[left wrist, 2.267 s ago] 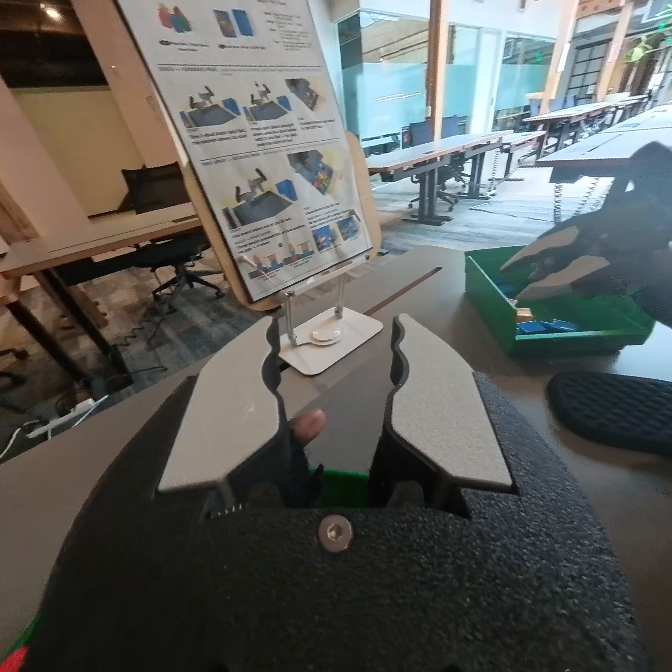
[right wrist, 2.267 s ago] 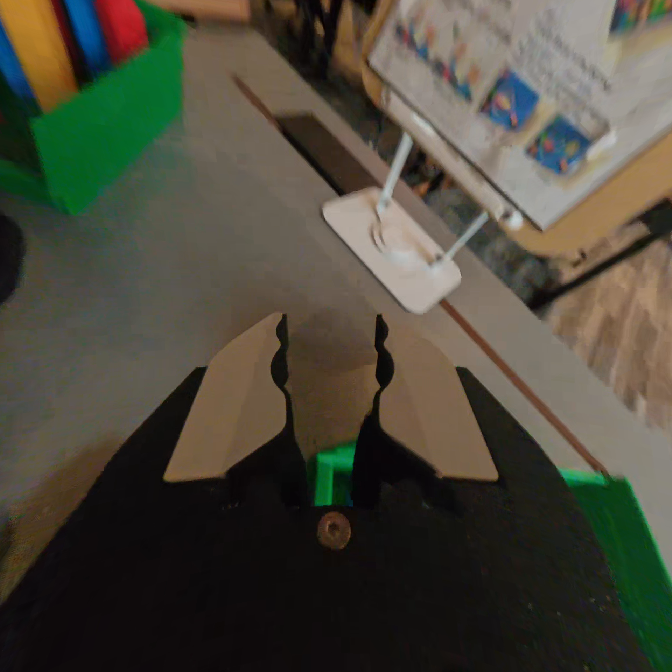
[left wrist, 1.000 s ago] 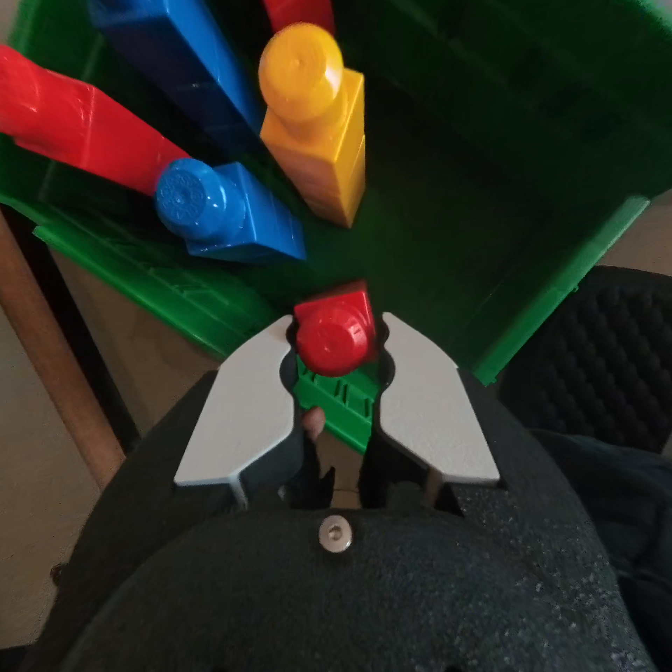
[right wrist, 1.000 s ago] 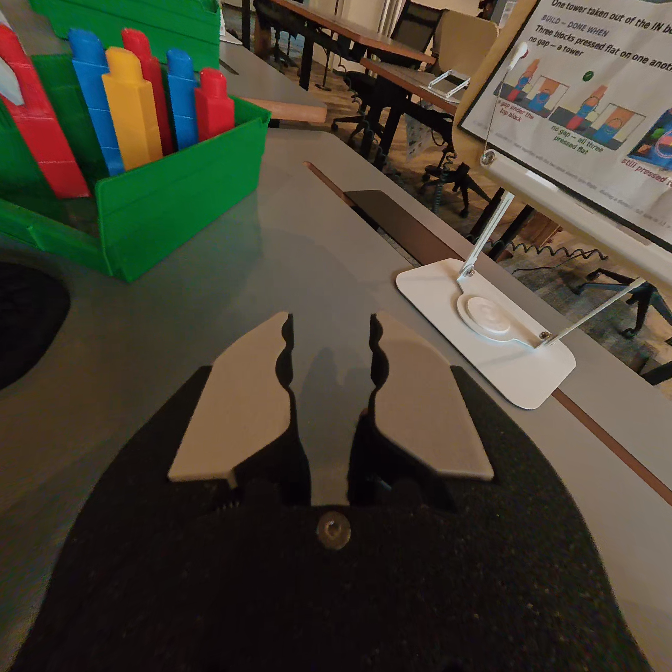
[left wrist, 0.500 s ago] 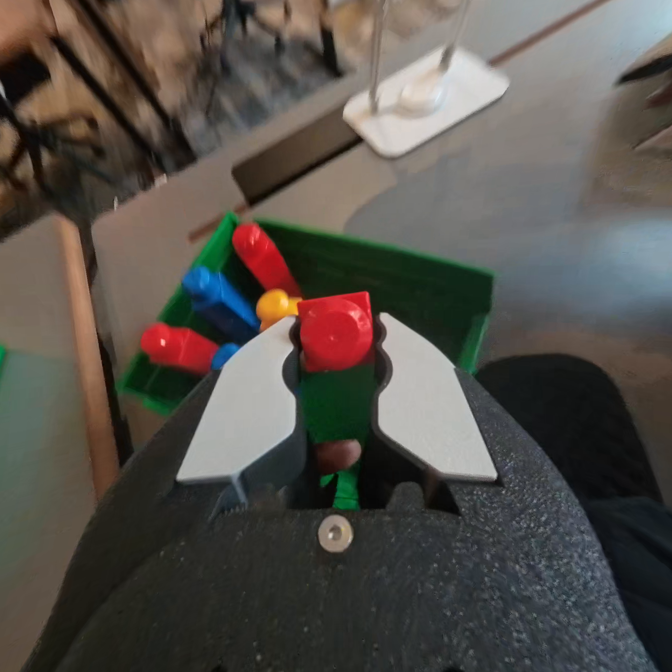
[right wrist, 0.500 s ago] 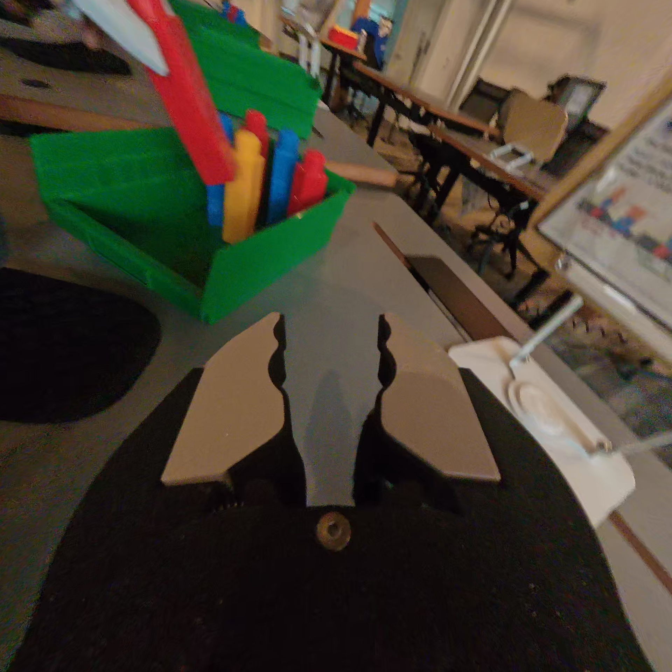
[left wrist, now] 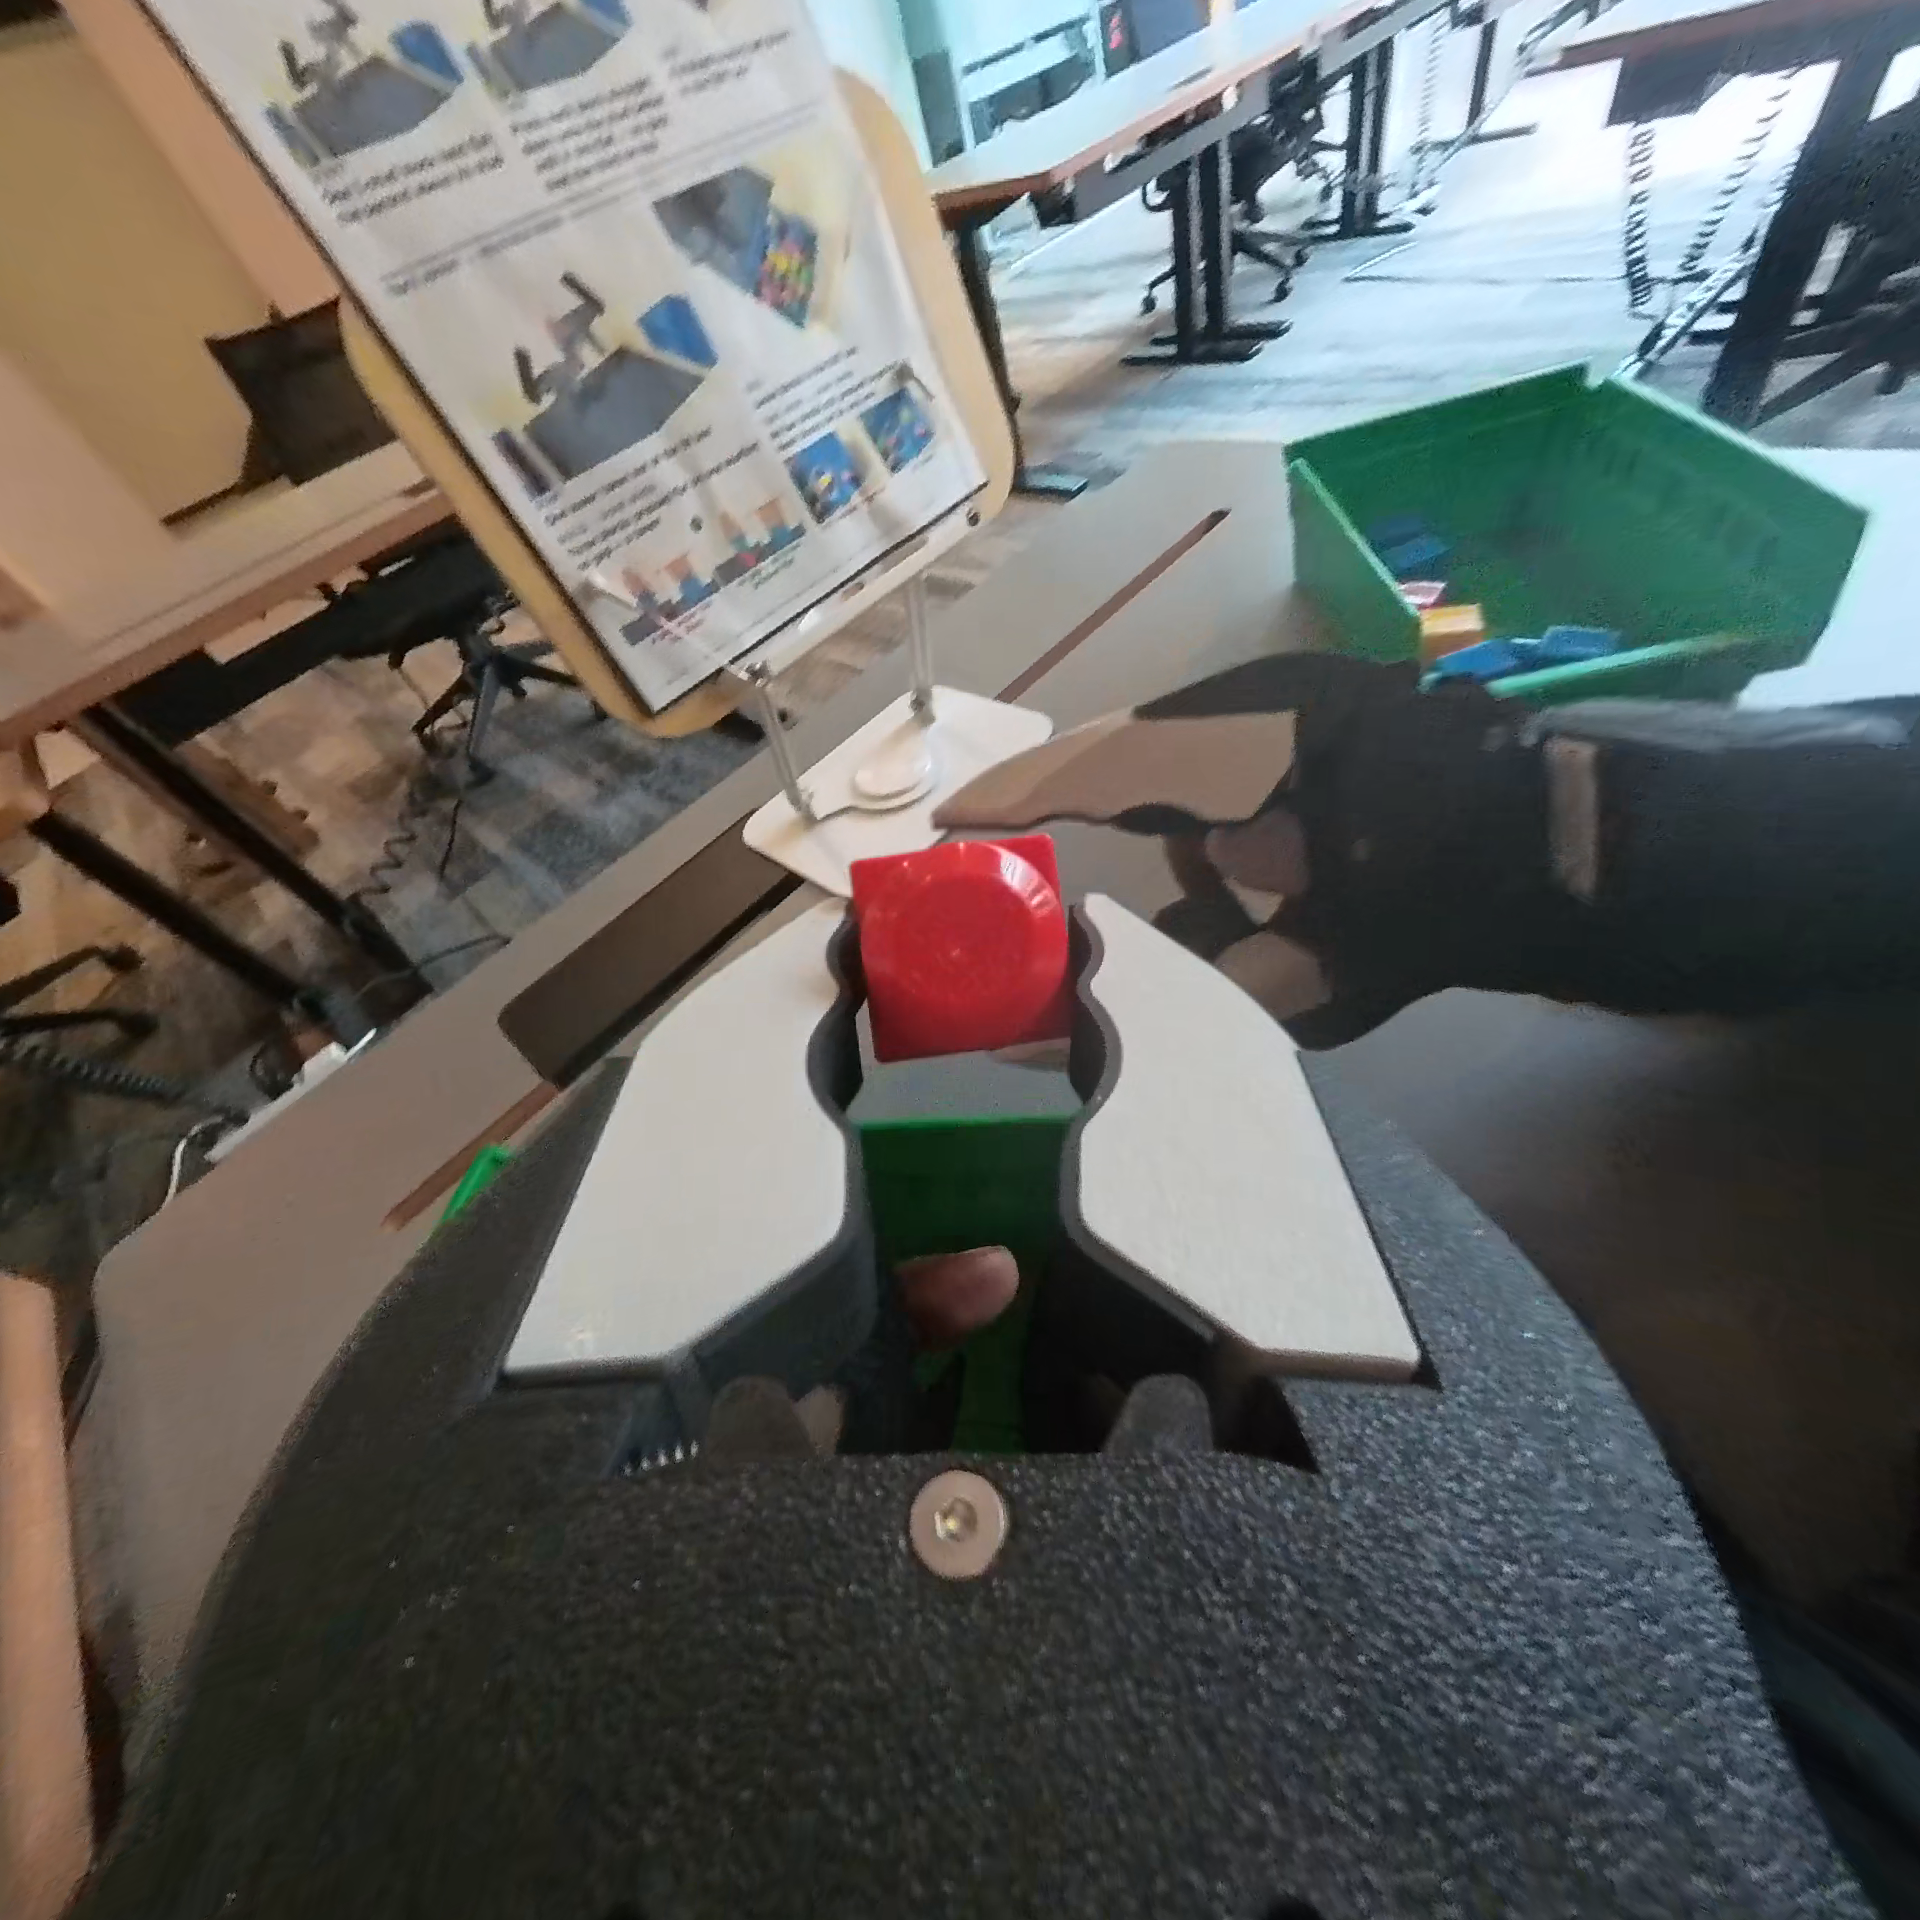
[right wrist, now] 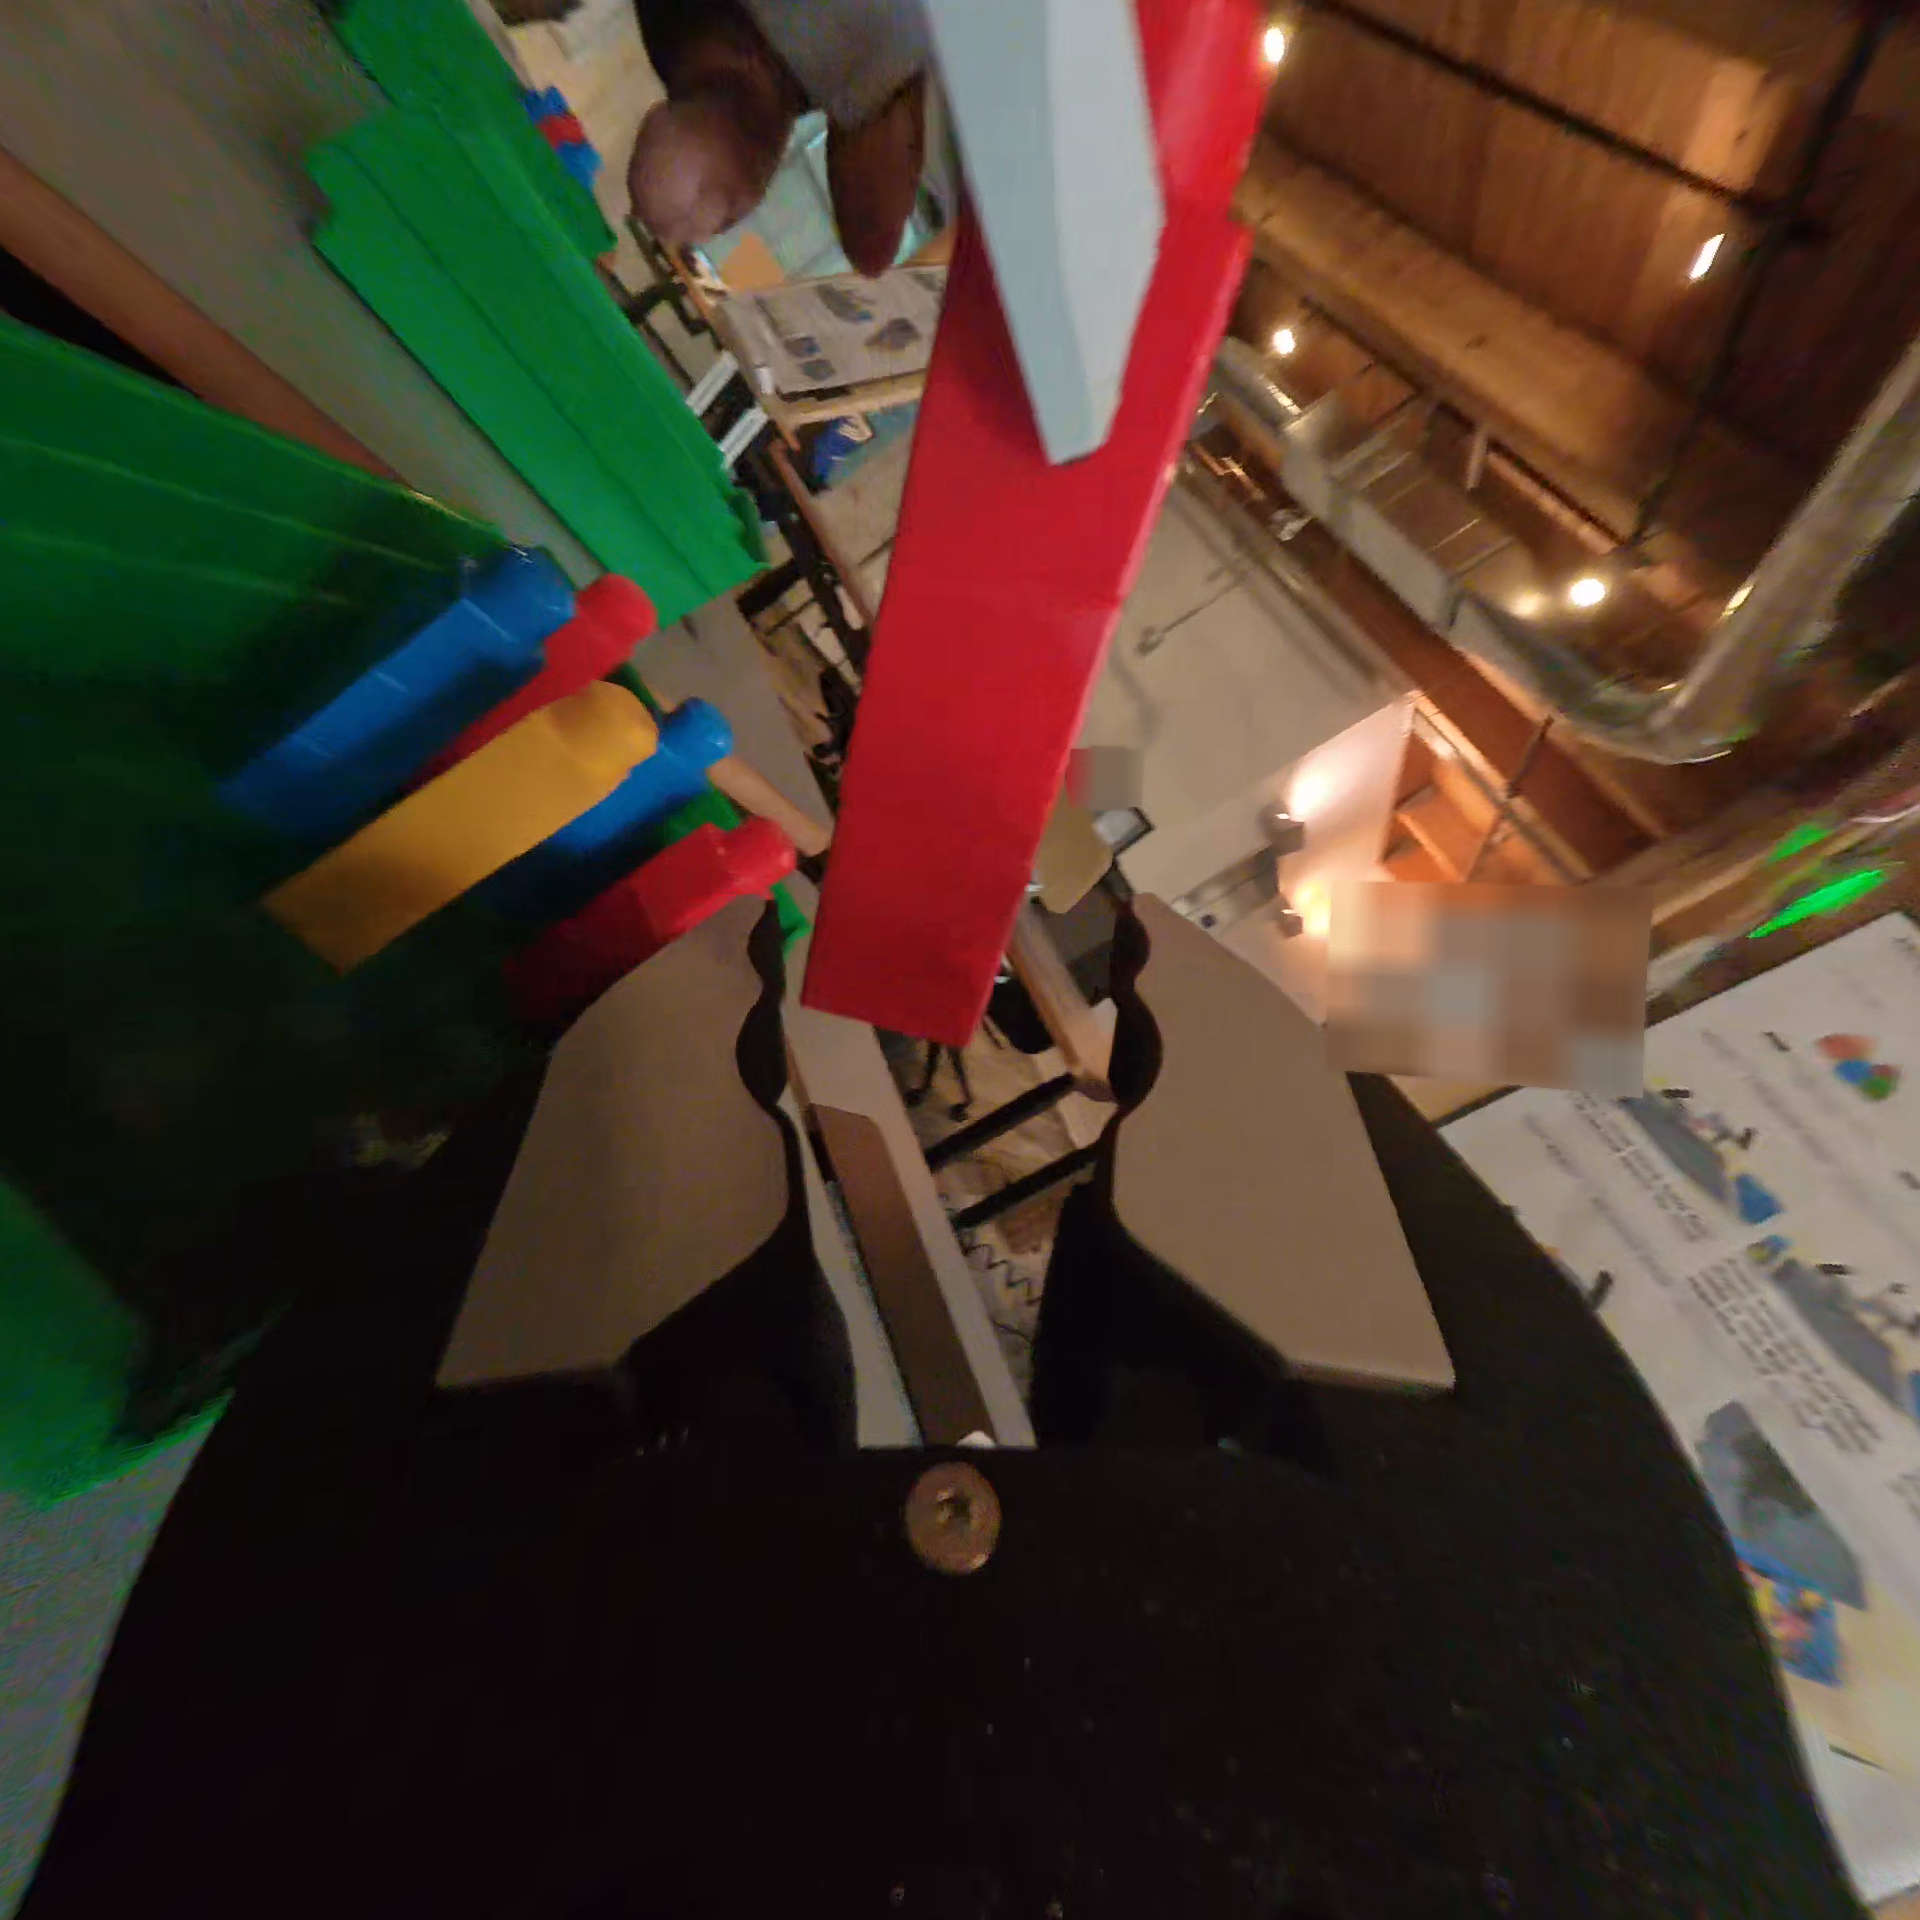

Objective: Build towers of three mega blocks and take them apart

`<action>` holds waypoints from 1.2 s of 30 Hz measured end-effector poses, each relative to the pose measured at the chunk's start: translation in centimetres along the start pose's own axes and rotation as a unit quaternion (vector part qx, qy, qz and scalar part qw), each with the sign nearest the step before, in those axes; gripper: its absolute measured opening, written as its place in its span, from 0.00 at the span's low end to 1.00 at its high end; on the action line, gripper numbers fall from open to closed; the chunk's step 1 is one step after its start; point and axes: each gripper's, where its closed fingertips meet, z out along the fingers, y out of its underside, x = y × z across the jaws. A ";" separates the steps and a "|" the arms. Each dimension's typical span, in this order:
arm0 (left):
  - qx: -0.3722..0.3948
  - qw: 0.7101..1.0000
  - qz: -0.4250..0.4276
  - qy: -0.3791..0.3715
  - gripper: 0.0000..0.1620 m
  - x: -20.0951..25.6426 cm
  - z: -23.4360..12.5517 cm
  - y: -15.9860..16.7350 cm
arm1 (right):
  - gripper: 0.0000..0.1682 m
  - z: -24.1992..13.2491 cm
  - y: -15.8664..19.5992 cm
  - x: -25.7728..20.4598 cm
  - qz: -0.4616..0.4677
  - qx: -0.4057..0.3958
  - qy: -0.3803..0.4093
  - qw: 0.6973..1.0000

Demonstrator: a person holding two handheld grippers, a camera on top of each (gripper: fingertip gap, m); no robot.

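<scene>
Item: red tower [left wrist: 961, 961], a stack of red mega blocks. Held clear of the worktop [left wrist: 1174, 540], clenched near its stud end in the left gripper [left wrist: 961, 971]; jaws pressed on two opposite sides, round stud facing the left camera. Long axis runs away from that stud, down toward the right gripper [right wrist: 940, 997].

Seen from the right wrist view: red tower [right wrist: 997, 665] as a long bar, free lower end hanging just in front of and between the right gripper's fingertips, slightly toward the left finger. Not yet touching either finger, as far as can be told. Left gripper's grey finger [right wrist: 1049, 208] laid across the upper part of the bar.

Right gripper: released, jaws spread wider than the bar, holding nothing. Nearer of the two to the free end.

Judged next: closing on the lower block, then pulling along the long axis to separate.

Also present: green bin [right wrist: 187, 582] of standing towers, left of the right gripper; second green bin [left wrist: 1351, 561] with loose blocks; instruction board [left wrist: 644, 343] on a stand.
</scene>
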 end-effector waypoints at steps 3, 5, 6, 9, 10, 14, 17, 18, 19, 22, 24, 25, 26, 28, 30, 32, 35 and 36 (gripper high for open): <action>0.009 1.000 0.007 0.014 0.23 0.7 0.5 -0.7 | 0.25 0.3 0.6 0.3 -0.006 -0.008 0.020 1.000; 0.010 1.000 0.019 0.017 0.23 0.9 0.9 -0.8 | 0.23 -0.1 0.9 0.7 0.004 -0.009 0.022 1.000; 0.014 0.999 0.028 0.022 0.24 1.0 1.0 -0.9 | 0.23 -0.4 1.0 0.8 0.012 -0.007 0.012 1.000; 0.032 0.994 0.102 0.013 0.34 1.0 1.3 -1.0 | 0.22 -1.2 1.1 0.6 0.060 -0.001 -0.074 0.995; 0.043 0.989 0.140 0.007 0.39 0.9 1.5 -1.0 | 0.22 -1.6 1.0 0.5 0.089 0.002 -0.113 0.990; 0.093 0.979 0.177 0.026 0.49 1.4 2.8 -1.7 | 0.22 -3.8 -0.3 1.6 0.248 0.035 -0.236 0.939; 0.188 0.970 0.126 0.089 0.46 2.3 4.0 -4.3 | 0.22 -5.6 -1.5 2.7 0.331 0.082 -0.293 0.893; 0.232 0.958 0.105 0.130 0.44 3.2 4.0 -5.5 | 0.22 -6.2 -1.8 2.9 0.350 0.093 -0.309 0.879; 0.273 0.942 0.079 0.179 0.42 4.1 3.9 -6.5 | 0.22 -6.5 -1.8 3.3 0.366 0.103 -0.315 0.870; 0.316 0.905 -0.007 0.284 0.37 5.7 4.3 -8.5 | 0.22 -7.4 -1.8 4.1 0.396 0.122 -0.330 0.848; 0.295 0.906 -0.035 0.302 0.35 6.0 5.8 -8.4 | 0.22 -7.6 -1.5 4.5 0.406 0.125 -0.328 0.844; 0.280 0.910 -0.038 0.303 0.35 6.2 6.6 -8.1 | 0.22 -7.7 -1.4 4.6 0.409 0.124 -0.329 0.842; 0.263 0.915 -0.036 0.302 0.35 6.5 7.3 -7.8 | 0.22 -7.8 -1.4 4.7 0.410 0.125 -0.330 0.841; 0.251 0.921 -0.025 0.297 0.29 6.8 8.2 -7.5 | 0.22 -7.9 -1.4 4.8 0.413 0.128 -0.333 0.838; 0.263 0.916 -0.029 0.302 0.24 7.0 8.1 -8.0 | 0.22 -8.1 -1.4 5.2 0.422 0.136 -0.331 0.833; 0.266 0.909 -0.061 0.314 0.23 6.9 8.2 -8.6 | 0.22 -8.2 -1.6 6.0 0.437 0.146 -0.321 0.827; 0.280 0.900 -0.112 0.315 0.23 6.1 8.6 -9.4 | 0.22 -8.0 -1.3 7.3 0.458 0.152 -0.283 0.829; 0.287 0.899 -0.124 0.308 0.23 5.8 8.8 -9.6 | 0.24 -7.9 -1.0 7.6 0.459 0.149 -0.270 0.833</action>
